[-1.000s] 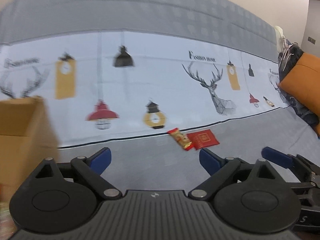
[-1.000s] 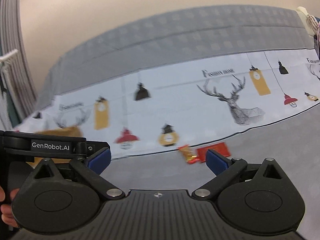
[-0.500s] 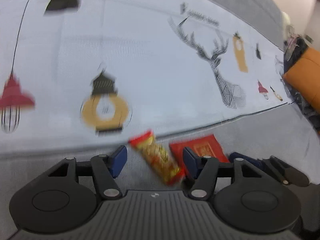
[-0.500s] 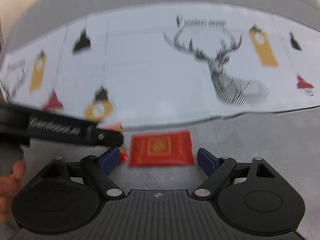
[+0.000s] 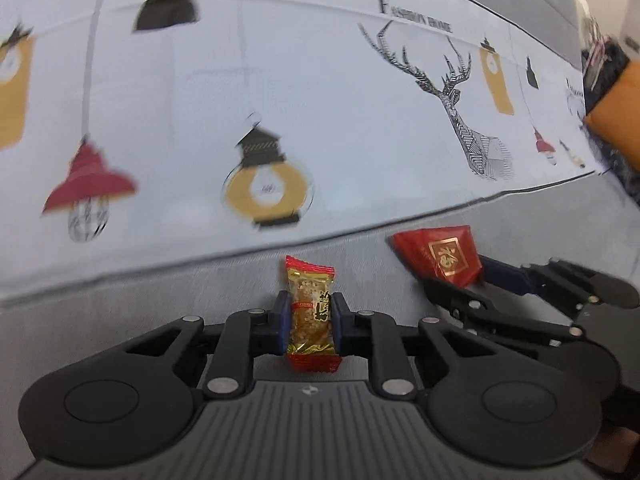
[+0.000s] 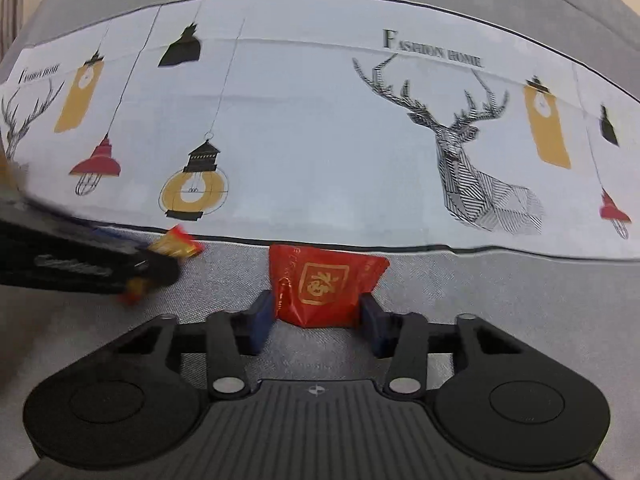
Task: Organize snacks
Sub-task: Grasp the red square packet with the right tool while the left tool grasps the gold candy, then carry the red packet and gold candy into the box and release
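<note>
left wrist view has the left gripper [image 5: 310, 317] clamped on the candy bar [image 5: 311, 312] between its pads, and the right gripper [image 6: 316, 314] squeezes the red packet [image 6: 320, 282] at its crinkly lower edge, so i'd guess that one slips on lifting.

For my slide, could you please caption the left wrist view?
Left gripper shut on a peanut candy bar over grey bedding, red packet alongside.
</note>
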Demonstrator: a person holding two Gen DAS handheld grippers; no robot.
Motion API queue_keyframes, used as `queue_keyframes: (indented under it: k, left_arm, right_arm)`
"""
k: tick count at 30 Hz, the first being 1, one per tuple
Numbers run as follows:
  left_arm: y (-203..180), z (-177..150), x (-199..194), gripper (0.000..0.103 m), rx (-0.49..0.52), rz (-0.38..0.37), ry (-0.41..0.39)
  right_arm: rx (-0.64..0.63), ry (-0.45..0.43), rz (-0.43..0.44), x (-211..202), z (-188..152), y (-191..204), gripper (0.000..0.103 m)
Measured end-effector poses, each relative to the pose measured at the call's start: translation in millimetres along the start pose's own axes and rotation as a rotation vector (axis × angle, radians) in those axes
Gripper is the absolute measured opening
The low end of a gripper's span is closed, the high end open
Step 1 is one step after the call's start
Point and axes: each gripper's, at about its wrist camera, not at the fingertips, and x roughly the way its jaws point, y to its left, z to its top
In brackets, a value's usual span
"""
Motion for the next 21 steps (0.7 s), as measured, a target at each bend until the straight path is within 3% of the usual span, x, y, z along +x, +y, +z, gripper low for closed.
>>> queue_keyframes:
  k: [6, 12, 21]
  left_arm:
    - [8.5, -24.4, -51.1, 0.022, 0.000, 0.034, 0.023]
    - [24.4, -44.9, -129.6, 0.022, -0.015, 0.052, 0.000]
    - [82.5, -57.0, -281.9, 0.022, -0.068, 0.061, -0.144]
  right_arm:
    - [0.061, -0.010, 0.008, -36.3, -4.6, 8.3, 0.044]
    - [0.123, -0.090, 0.033, -117.3, 2.5, 37.3, 0.044]
    - [0.120, -0.206, 0.136, -244.9, 28.6, 151.6, 0.044]
